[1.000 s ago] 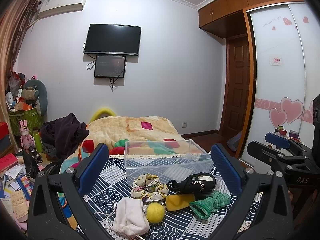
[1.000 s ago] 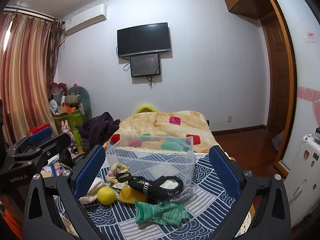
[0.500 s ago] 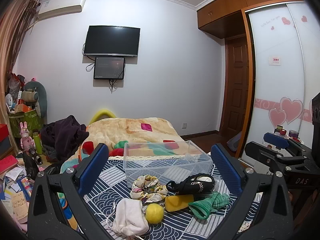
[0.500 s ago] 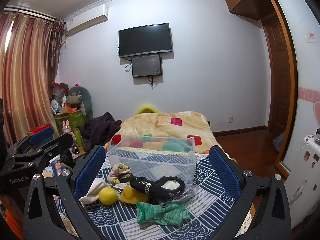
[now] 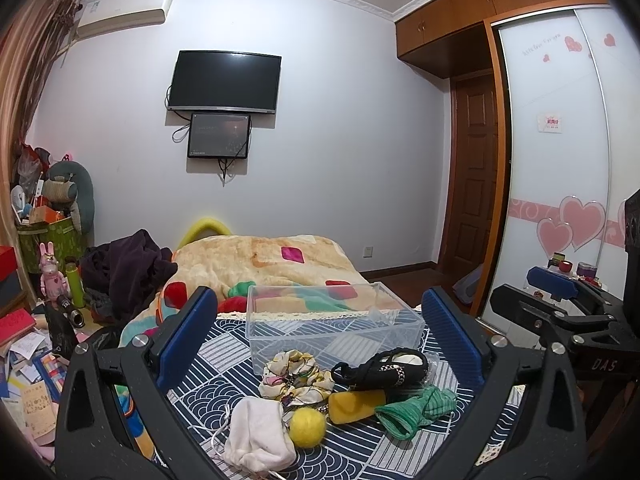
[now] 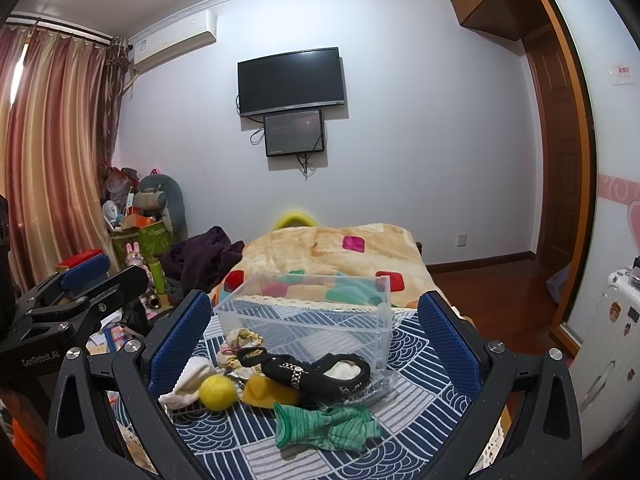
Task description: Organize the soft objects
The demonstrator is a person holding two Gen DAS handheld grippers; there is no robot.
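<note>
- Left wrist view: the left gripper (image 5: 320,336) hangs above the table with its blue-padded fingers (image 5: 188,332) spread wide and nothing between them, which reads as a hold-off pose before a first pick
- The soft things lie heaped just in front of the clear plastic box (image 5: 332,324), likely so that each needs only a short lift over the near wall; the box looks empty
- Nearest lies a limp white cloth pouch (image 5: 258,432), touching a fuzzy yellow felt ball (image 5: 307,426); beside that sit a yellow sponge block (image 5: 354,406) and a ribbed green knit sock (image 5: 416,410)
- Behind them lie a crumpled floral scrunchie (image 5: 294,372) and a black slipper (image 5: 380,370) with a studded band
- The right gripper (image 5: 560,312) shows at the right edge, well apart from the heap
- Right wrist view: the right gripper's own pads (image 6: 448,340) stand wide apart too, empty, framing the box and the heap on the blue wave-patterned tablecloth (image 6: 420,364)
- Here the sock lies nearest, flat and rumpled, probably the easiest pinch
</note>
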